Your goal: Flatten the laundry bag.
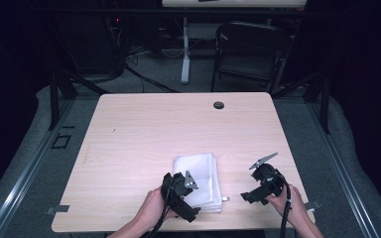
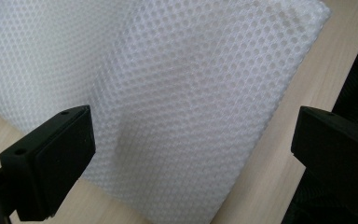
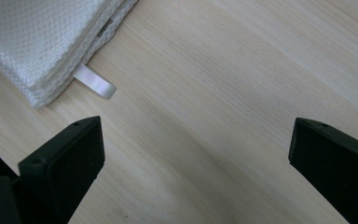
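Near the front edge of the pale wooden desk [image 1: 129,129], the left tool [image 2: 193,158] hovered over the folded white waffle-weave cloth [image 1: 198,179], jaws spread wide and gripping nothing. The right tool [image 3: 196,168] hung to the cloth's right above bare wood, jaws likewise wide apart and empty, near the cloth's small white loop tab [image 3: 95,82]. Farther back, a dark round grommet [image 1: 219,105] sat by the desk's far edge.

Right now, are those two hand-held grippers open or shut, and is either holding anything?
Left hand-held gripper: open over the folded white towel, holding nothing.
Right hand-held gripper: open, empty.
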The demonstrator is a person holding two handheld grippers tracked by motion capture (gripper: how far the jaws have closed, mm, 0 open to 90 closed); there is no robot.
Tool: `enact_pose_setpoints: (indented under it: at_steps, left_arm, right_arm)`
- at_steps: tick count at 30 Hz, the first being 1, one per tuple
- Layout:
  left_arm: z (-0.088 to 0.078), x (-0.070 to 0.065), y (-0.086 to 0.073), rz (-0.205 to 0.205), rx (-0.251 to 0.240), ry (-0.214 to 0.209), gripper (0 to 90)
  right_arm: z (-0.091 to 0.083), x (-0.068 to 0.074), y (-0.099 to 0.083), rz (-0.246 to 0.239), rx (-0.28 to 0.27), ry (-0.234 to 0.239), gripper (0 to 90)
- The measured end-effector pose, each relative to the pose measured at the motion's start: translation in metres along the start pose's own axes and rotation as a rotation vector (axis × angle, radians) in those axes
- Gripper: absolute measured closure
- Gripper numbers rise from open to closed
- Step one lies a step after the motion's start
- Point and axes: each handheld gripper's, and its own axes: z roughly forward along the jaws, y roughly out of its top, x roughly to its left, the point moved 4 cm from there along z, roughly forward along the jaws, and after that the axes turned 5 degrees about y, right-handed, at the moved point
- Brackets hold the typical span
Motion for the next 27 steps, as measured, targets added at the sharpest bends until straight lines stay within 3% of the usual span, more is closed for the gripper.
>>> enact_pose_setpoints:
  at_steps: [5,7,8,13,16,20,21,22,23,24,25,27]
  left_arm:
    - [0.005,-0.007,0.006,0.010,-0.008,0.008,0.0]
    - [0.006,-0.009,0.009,0.011,-0.009,0.008,0.0]
    - [0.007,-0.010,0.011,0.018,-0.005,0.006,0.0]
    - [0.011,-0.015,0.017,0.030,-0.010,0.016,0.0]
    - [0.015,-0.015,0.018,0.025,-0.008,0.050,0.4]
    - [0.015,-0.015,0.018,0.023,-0.017,0.061,5.7]
    - [0.015,-0.015,0.017,0.023,-0.023,0.062,8.3]
    - [0.015,-0.014,0.017,0.027,-0.024,0.060,17.7]
    - [0.015,-0.014,0.016,0.023,-0.032,0.060,17.4]
    - [0.016,-0.014,0.016,0.026,-0.030,0.044,17.4]
    - [0.017,-0.014,0.015,0.028,-0.032,0.039,26.9]
    - [0.018,-0.014,0.013,0.036,-0.033,-0.004,35.0]
  right_arm:
    - [0.000,0.000,0.000,-0.009,0.017,0.006,3.1]
    - [0.002,0.002,0.000,0.019,-0.024,0.006,3.1]
    - [-0.001,0.000,0.000,-0.007,0.021,0.005,3.1]
    - [-0.001,-0.001,0.000,-0.010,0.025,0.011,3.2]
    - [-0.001,-0.001,-0.001,-0.011,0.027,0.013,3.2]
    - [0.000,-0.001,-0.001,-0.010,0.028,0.018,3.3]
    - [0.000,-0.001,-0.001,-0.010,0.027,0.019,3.4]
    - [0.000,-0.001,0.000,-0.015,0.027,0.016,3.5]
    - [0.000,-0.001,-0.001,-0.022,0.032,0.010,3.7]
    - [0.000,-0.001,-0.001,-0.022,0.032,0.010,3.7]
    - [0.000,0.000,0.000,-0.028,0.028,0.017,4.2]
    - [0.001,0.001,0.000,-0.023,0.026,0.025,4.5]
